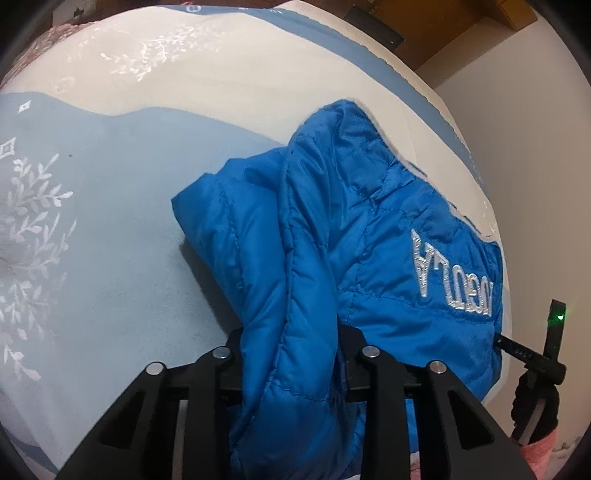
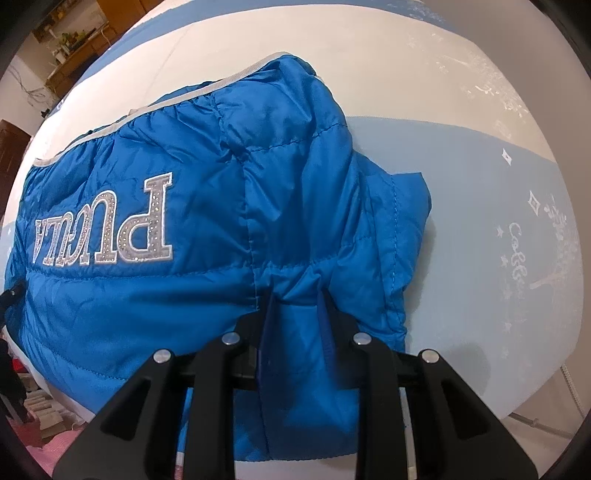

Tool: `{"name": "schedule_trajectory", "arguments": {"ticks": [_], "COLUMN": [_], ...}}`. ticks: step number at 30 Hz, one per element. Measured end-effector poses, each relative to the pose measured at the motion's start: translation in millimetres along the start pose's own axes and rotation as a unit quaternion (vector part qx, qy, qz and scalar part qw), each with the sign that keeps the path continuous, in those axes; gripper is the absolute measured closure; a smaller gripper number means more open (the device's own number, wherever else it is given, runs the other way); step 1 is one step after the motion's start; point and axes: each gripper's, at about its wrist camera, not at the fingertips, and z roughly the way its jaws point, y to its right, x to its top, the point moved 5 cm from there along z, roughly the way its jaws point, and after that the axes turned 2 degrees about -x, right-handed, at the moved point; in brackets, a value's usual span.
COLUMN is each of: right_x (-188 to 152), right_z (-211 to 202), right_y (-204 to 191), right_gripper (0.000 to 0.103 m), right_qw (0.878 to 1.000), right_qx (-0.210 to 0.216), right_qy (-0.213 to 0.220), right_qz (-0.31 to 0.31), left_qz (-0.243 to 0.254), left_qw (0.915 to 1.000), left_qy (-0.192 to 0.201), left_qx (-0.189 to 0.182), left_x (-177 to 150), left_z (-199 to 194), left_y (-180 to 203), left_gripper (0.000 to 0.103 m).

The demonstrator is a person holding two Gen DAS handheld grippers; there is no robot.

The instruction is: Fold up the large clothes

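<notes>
A bright blue quilted puffer jacket (image 1: 332, 229) with silver embroidered letters lies partly folded on a bed. My left gripper (image 1: 291, 332) is shut on a thick padded fold of the jacket's near edge. The jacket also fills the right wrist view (image 2: 207, 192), lettering upside down and a white trim along its far edge. My right gripper (image 2: 293, 306) is shut on a bunched fold of the jacket's near edge. Both grippers' fingertips are hidden in the fabric.
The bed cover (image 1: 122, 192) is pale blue and cream with white leaf embroidery. The other gripper's black handle with a green light (image 1: 546, 347) shows at the right. Wooden furniture (image 2: 74, 33) stands beyond the bed. The bed's near edge (image 2: 535, 421) runs at lower right.
</notes>
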Motion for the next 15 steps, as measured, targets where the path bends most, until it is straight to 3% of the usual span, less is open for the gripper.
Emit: {"name": "schedule_trajectory", "arguments": {"ticks": [5, 9, 15], "right_x": [7, 11, 10], "right_z": [-18, -47, -72], "right_y": [9, 5, 1], "right_gripper": [0.075, 0.075, 0.074], "right_qw": [1.0, 1.0, 0.999], "right_qx": [0.013, 0.002, 0.018], "right_qy": [-0.01, 0.009, 0.015], "right_qz": [0.013, -0.013, -0.025], "left_qz": [0.015, 0.049, 0.1], "left_qw": [0.9997, 0.9977, 0.993], "left_qy": [0.015, 0.037, 0.05], "left_qx": [0.015, 0.027, 0.038], "left_x": [2, 6, 5], "left_z": [-26, -53, -76], "left_y": [17, 54, 120], "left_gripper": [0.079, 0.079, 0.079]}}
